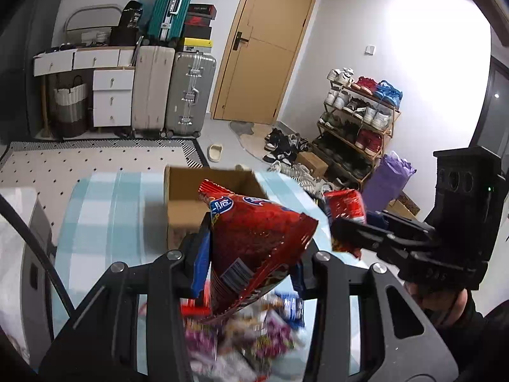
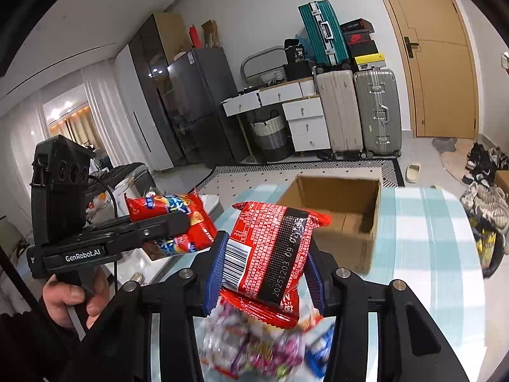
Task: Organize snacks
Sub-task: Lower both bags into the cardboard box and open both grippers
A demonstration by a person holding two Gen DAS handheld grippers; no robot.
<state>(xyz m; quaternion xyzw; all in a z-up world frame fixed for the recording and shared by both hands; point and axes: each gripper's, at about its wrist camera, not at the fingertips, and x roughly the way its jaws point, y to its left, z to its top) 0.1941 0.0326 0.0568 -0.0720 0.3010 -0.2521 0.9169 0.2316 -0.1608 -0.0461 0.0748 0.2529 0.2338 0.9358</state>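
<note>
A round table (image 2: pixel 439 254) under a pale blue-and-white checked cloth fills the foreground of a lived-in room. Nearest the cameras, a blurred heap of small wrapped snacks (image 2: pixel 254 350) lies on the cloth just below both sets of fingers (pink, purple and blue wrappers, too smeared to tell apart).

Above the heap, the left gripper (image 1: pixel 249 267) has its blue-padded jaws pinching the lower end of a red chip bag (image 1: pixel 257 238), which tilts up and away with its barcode toward the lens. The right gripper (image 2: pixel 264 267) has its jaws pressed on either side of a smaller red snack packet (image 2: pixel 270 254), printed back and barcode facing the camera. Both packets are held clear of the cloth, near each other, and in each wrist view the other gripper shows beside it with its packet.

Just beyond them an open cardboard box (image 2: pixel 340 210) stands on the table, flaps up; from here its inside looks bare brown.

Farther off, a patterned rug (image 1: pixel 95 159) covers the floor. Against the back wall stand two upright suitcases (image 1: pixel 173 92) with a teal one on top, white drawers (image 1: pixel 113 95) to their left and a wooden door (image 1: pixel 264 47) to their right. A loaded shoe rack (image 1: pixel 359 121) stands on the right.
</note>
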